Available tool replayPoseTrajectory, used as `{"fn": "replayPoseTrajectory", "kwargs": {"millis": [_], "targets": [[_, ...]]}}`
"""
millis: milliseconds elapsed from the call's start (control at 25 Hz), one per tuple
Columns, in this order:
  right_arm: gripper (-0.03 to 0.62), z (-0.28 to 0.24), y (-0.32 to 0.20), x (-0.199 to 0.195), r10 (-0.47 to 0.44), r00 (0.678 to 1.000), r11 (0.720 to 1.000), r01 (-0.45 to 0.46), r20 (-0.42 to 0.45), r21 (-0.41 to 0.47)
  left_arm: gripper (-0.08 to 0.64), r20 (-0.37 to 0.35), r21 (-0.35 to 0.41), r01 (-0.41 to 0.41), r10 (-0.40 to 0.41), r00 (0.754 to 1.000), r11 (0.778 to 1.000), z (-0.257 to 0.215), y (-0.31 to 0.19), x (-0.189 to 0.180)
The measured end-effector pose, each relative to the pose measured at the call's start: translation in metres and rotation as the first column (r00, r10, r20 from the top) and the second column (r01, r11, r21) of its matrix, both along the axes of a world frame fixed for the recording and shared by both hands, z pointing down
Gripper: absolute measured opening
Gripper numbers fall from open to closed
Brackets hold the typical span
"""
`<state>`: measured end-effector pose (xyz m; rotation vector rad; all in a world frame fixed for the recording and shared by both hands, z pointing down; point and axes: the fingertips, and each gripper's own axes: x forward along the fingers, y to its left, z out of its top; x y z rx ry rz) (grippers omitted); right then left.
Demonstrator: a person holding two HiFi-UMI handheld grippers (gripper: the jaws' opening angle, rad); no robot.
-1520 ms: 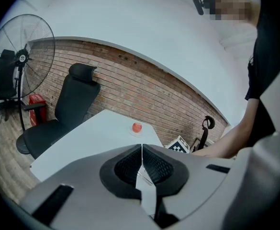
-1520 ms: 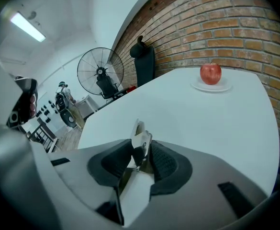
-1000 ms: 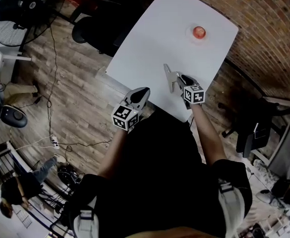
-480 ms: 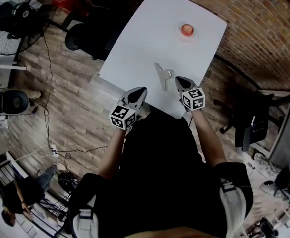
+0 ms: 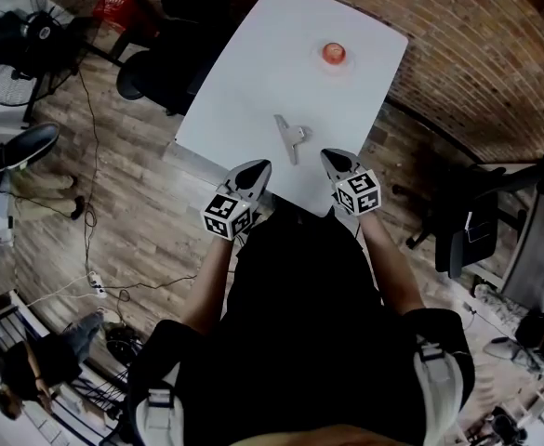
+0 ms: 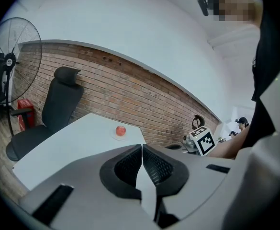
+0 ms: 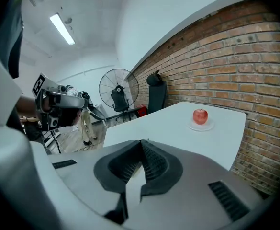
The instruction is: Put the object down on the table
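My right hand-held gripper (image 5: 332, 159) has let go and pulled back, jaws together on nothing, like my left hand-held gripper (image 5: 256, 172). The small grey T-shaped metal piece (image 5: 290, 138) lies free on the white surface (image 5: 253, 72), so the placing looks done.

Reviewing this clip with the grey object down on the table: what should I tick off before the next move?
1. Grey object lies on the table, inside its edges: ok.
2. Right claw shut, nothing between its jaws: ok.
3. Left claw shut, nothing between its jaws: ok.
4. Both claws apart from the grey object, near the table's front edge: ok.
5. Apple at the far side, well clear of the grey object: ok.
6. Grey object settled, not rocking: cannot tell.
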<state>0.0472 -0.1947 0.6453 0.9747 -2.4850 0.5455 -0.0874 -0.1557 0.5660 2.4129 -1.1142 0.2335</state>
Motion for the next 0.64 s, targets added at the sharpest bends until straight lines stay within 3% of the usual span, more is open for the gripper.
{"fn": "replayPoseTrajectory", "kwargs": {"millis": [240,640], "targets": [[-0.003,-0.010,0.021,0.025,-0.057,0.998,0.997,0.059,-0.036,0.039,0.023,0.009,-0.003,0.020,-0.020,1.000,1.000,-0.005,0.021,0.032],[-0.003,-0.014,0.045,0.078,-0.080,0.996,0.996,0.081,-0.031,0.041,0.023,0.015,-0.019,0.057,-0.056,0.998,0.998,-0.009,0.047,0.085]]}}
